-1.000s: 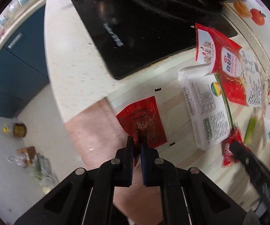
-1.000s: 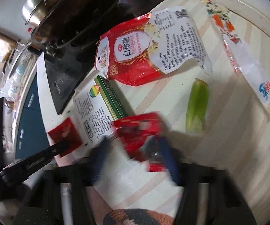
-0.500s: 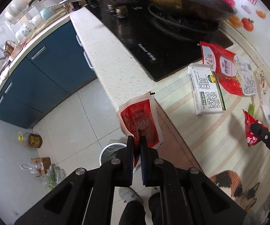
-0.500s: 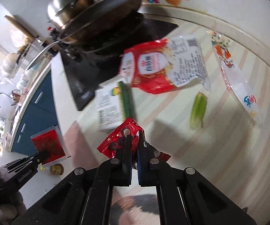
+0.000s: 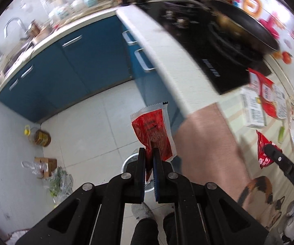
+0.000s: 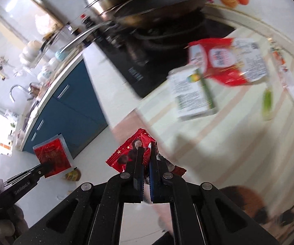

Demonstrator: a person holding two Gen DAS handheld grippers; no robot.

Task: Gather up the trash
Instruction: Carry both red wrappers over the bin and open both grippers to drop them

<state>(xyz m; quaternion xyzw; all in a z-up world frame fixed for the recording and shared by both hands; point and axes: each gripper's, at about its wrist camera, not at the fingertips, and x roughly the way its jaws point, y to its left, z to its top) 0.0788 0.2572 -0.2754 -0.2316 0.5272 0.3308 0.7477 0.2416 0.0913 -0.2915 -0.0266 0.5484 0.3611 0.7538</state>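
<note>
My left gripper (image 5: 149,150) is shut on a flat red sachet with white edges (image 5: 154,130), held out past the counter edge over the floor. Right below it stands a round trash bin (image 5: 129,163), partly hidden by the fingers. My right gripper (image 6: 145,150) is shut on a crumpled red snack wrapper (image 6: 129,150) near the counter's front edge. The right wrist view also shows the left gripper (image 6: 45,166) with its red sachet (image 6: 52,156) at lower left. In the left wrist view the red wrapper (image 5: 264,150) hangs at the right.
On the striped counter mat (image 6: 218,138) lie a white carton (image 6: 191,95), a red-and-white bag (image 6: 226,63), a green piece (image 6: 267,102) and a clear wrapper (image 6: 289,81). A black hob (image 5: 214,61) carries a pan (image 6: 159,4). Blue cabinets (image 5: 75,67), a bottle (image 5: 42,137) and bags (image 5: 51,175) on the floor.
Both grippers rose and swung away from the counter toward the floor side. The right gripper shut on the red wrapper and lifted it. The left carried its sachet off the counter over the bin.
</note>
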